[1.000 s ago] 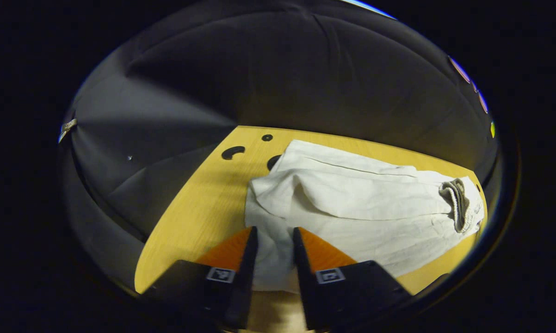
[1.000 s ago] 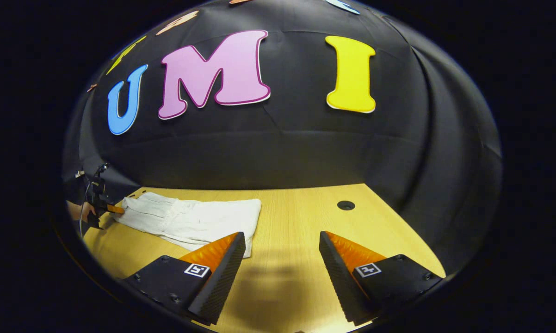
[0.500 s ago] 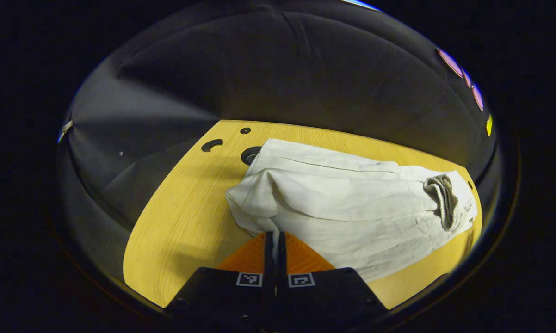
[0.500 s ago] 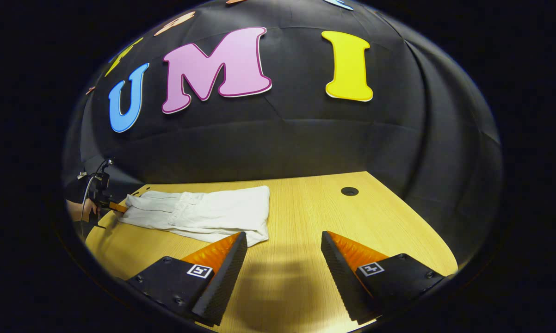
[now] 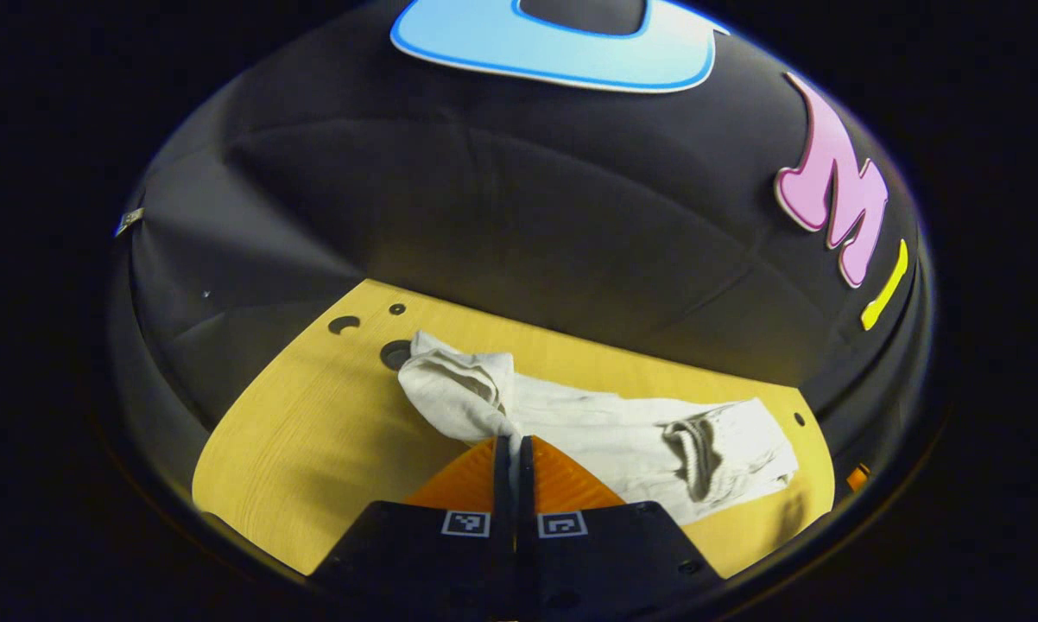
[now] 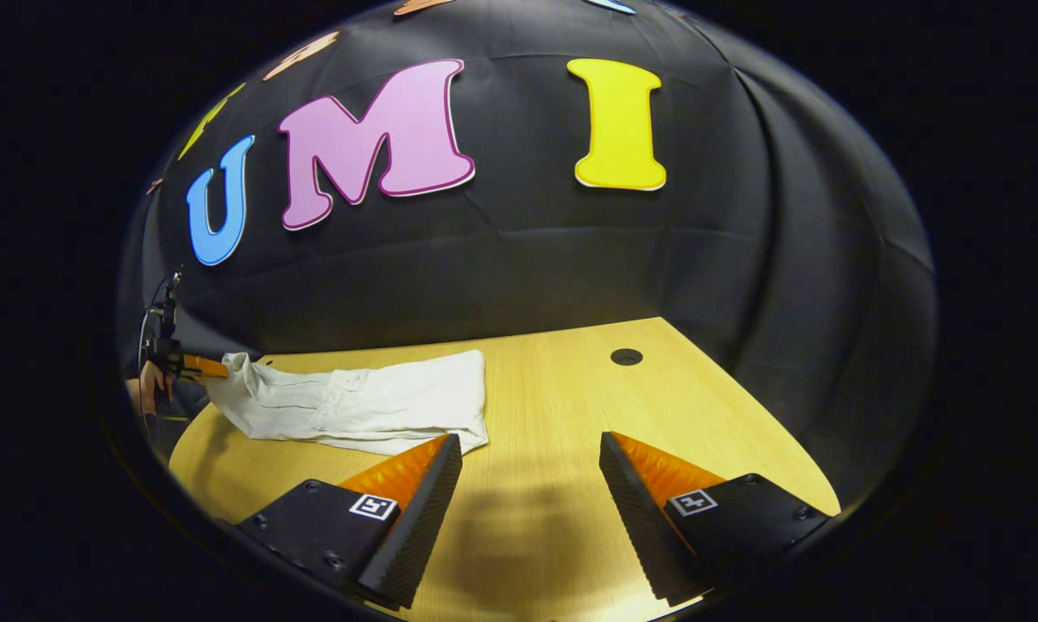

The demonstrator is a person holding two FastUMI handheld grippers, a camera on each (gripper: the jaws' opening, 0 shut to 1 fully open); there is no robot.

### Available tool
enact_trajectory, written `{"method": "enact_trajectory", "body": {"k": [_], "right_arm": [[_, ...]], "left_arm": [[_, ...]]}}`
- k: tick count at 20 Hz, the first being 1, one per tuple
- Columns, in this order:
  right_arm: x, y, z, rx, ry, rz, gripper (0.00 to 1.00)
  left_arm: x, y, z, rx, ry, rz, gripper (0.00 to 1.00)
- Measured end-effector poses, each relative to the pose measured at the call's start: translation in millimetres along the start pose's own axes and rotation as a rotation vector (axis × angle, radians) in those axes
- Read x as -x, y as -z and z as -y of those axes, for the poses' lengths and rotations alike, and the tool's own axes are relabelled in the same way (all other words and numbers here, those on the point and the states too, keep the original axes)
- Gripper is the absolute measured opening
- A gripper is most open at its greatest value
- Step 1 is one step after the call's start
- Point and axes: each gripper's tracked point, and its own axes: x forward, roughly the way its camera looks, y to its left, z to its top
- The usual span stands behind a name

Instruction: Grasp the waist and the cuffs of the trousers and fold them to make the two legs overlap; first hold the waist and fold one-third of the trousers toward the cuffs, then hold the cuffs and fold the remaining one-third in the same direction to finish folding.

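White trousers (image 5: 605, 432) lie lengthwise on the yellow wooden table (image 5: 312, 449), with the ribbed waistband (image 5: 690, 449) folded over onto the legs at the far end. My left gripper (image 5: 512, 451) is shut on the near end of the cloth, which rises off the table in a bunched fold (image 5: 458, 389). In the right gripper view the trousers (image 6: 372, 404) lie at the left, and the left gripper (image 6: 198, 367) holds their far end up, with a hand (image 6: 146, 384) behind it. My right gripper (image 6: 526, 479) hovers open above bare table, its left finger (image 6: 424, 488) just in front of the trousers' near edge.
Round cable holes sit in the table: one (image 5: 395, 354) beside the lifted end and one (image 6: 626, 356) toward the back right. The black cloth wall (image 6: 528, 259) closes in behind the table. Bare tabletop (image 6: 571, 406) stretches right of the trousers.
My left gripper closed on the trousers' end, then rose and lifted that end off the table. The right gripper stayed open and barely moved.
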Motion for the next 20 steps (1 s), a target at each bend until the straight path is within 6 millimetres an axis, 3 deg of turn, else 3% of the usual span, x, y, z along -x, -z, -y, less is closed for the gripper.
{"method": "enact_trajectory", "body": {"k": [4,5,6,10,14,20], "right_arm": [[11.0,-13.9,12.9,-0.013,0.027,0.015,0.98],[12.7,-17.0,14.7,-0.019,0.033,0.019,0.98],[15.6,-20.0,17.1,-0.027,0.040,0.025,0.98],[24.1,-26.2,26.0,-0.048,0.067,0.038,0.98],[35.4,-29.1,38.2,-0.044,0.096,0.051,0.98],[59.3,-16.5,62.0,-0.064,0.141,0.042,0.98]], "left_arm": [[14.4,-31.0,47.3,0.050,0.062,0.064,0.06],[18.4,-38.7,61.0,0.054,0.081,0.075,0.01],[22.3,-47.9,78.5,0.056,0.106,0.086,0.06],[30.4,-70.1,152.4,0.041,0.201,0.130,0.06],[24.6,-56.7,233.7,0.012,0.301,0.101,0.06],[-8.0,-4.4,352.9,0.017,0.463,0.004,0.06]]}}
